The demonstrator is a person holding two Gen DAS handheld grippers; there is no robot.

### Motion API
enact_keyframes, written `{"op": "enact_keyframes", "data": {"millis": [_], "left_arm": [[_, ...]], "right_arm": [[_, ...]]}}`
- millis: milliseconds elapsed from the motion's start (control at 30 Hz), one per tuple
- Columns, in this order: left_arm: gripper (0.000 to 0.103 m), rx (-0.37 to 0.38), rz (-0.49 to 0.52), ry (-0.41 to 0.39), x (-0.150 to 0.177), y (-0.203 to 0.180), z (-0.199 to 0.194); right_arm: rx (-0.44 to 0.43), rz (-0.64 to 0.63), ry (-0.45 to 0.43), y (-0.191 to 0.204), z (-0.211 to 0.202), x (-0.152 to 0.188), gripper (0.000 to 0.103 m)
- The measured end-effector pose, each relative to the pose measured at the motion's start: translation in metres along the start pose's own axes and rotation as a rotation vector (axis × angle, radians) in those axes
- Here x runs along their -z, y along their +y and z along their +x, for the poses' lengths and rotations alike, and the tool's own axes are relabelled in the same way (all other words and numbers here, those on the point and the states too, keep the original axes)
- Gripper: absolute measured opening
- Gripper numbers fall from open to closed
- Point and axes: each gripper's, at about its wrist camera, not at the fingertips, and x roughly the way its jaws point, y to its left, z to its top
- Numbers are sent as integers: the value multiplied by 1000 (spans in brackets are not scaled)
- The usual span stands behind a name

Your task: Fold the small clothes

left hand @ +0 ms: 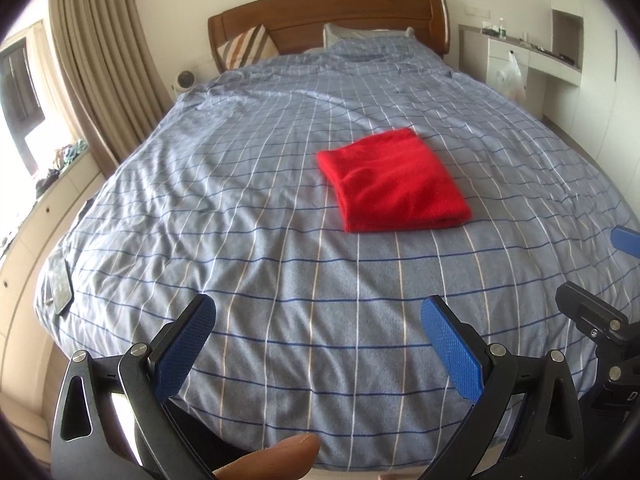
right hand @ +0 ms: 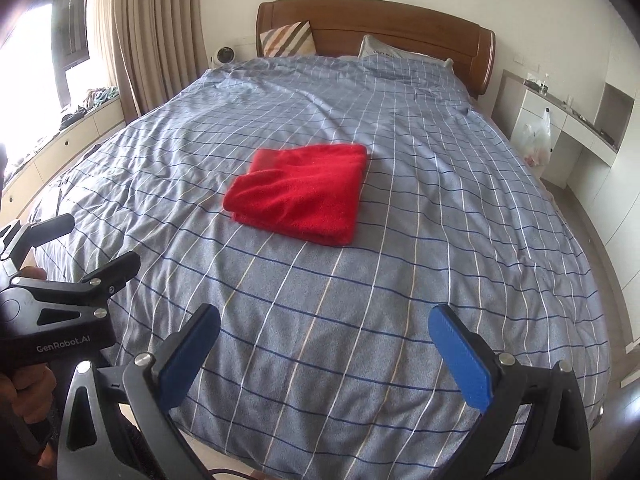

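- My left hand-held gripper (left hand: 318, 322) gapes wide, holding nothing.
- My right hand-held gripper (right hand: 324, 330) likewise.
- Red cloth (right hand: 300, 192), apparently folded, lies on the bed (right hand: 400, 300).

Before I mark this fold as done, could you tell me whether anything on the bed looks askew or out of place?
Nothing stands out. The red cloth lies folded in a compact rectangle on the checked bedspread, slightly rumpled on top. Both grippers, left and right, are open and clear of it.
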Motion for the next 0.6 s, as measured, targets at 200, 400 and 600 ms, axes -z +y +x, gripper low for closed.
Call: {"op": "enact_keyframes", "data": {"millis": [200, 400, 600], "left_arm": [[103, 6, -6, 13, 0, 2, -5], [103, 9, -4, 13, -2, 1, -8], [103, 1, -8, 17, -2, 0, -6]], "right_arm": [[-3, 16, 23, -1, -2, 0, 103], [14, 20, 15, 1, -7, -2, 103], [55, 30, -3, -2, -13, -6, 103]]}}
